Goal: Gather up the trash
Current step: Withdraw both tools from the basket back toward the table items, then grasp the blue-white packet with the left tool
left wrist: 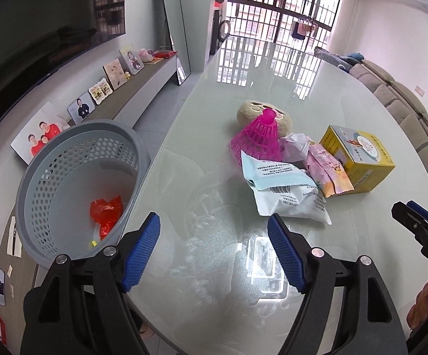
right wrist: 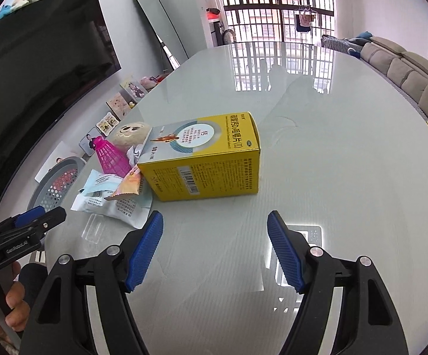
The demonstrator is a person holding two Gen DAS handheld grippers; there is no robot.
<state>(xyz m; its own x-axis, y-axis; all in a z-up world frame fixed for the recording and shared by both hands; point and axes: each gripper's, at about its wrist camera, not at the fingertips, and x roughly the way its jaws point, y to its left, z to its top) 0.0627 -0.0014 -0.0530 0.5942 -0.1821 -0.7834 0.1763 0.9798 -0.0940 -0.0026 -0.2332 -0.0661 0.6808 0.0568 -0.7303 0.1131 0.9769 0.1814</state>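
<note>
Left tongs (left wrist: 214,248) spread, nothing between them, over bare table (left wrist: 208,136); white packet (left wrist: 290,198) just ahead, grey basket (left wrist: 78,189) at left holds a red wrapper (left wrist: 106,211). Right tongs (right wrist: 215,248) spread, empty; yellow box (right wrist: 205,162) ahead, apparently untouched.

Yellow box (right wrist: 211,174) — pink shuttlecock (left wrist: 258,142)

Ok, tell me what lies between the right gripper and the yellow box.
Only bare glossy tabletop separates the right gripper from the yellow box, per the right wrist view.
</note>
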